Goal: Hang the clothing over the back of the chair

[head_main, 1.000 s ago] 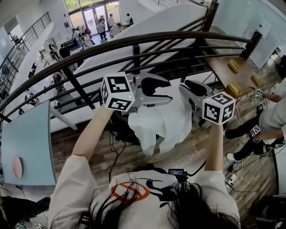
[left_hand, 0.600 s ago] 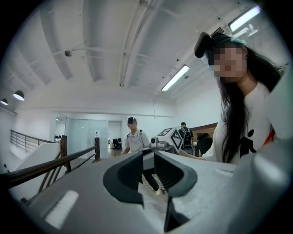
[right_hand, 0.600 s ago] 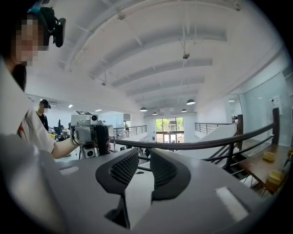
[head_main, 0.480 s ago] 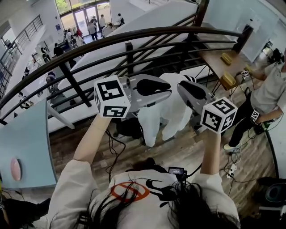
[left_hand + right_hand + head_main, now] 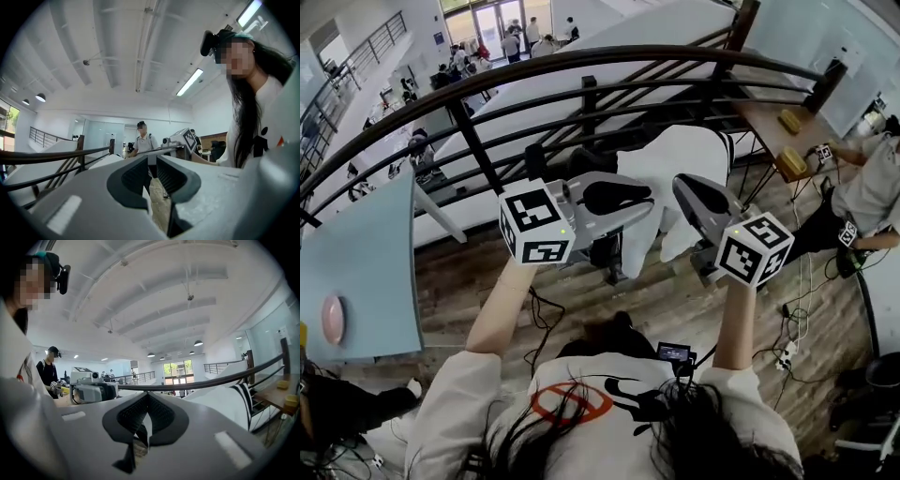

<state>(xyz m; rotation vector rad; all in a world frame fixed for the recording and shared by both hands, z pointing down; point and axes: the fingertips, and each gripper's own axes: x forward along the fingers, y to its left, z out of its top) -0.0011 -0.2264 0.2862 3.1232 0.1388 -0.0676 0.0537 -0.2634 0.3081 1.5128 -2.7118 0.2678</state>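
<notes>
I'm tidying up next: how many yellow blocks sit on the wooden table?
2 yellow blocks: far block, near block, both on the wooden table; more may be hidden.

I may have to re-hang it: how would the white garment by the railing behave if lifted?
The white garment is probably floppy: it hangs in soft folds. Likely light, as thin-looking cloth. A tug might slide it off, since it seems merely draped.

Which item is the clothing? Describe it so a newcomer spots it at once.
Find the dark curved railing across the head view. Just below its middle, the clothing hangs over a dark chair. It is the only white cloth there, with black stripes at its right edge.
</notes>
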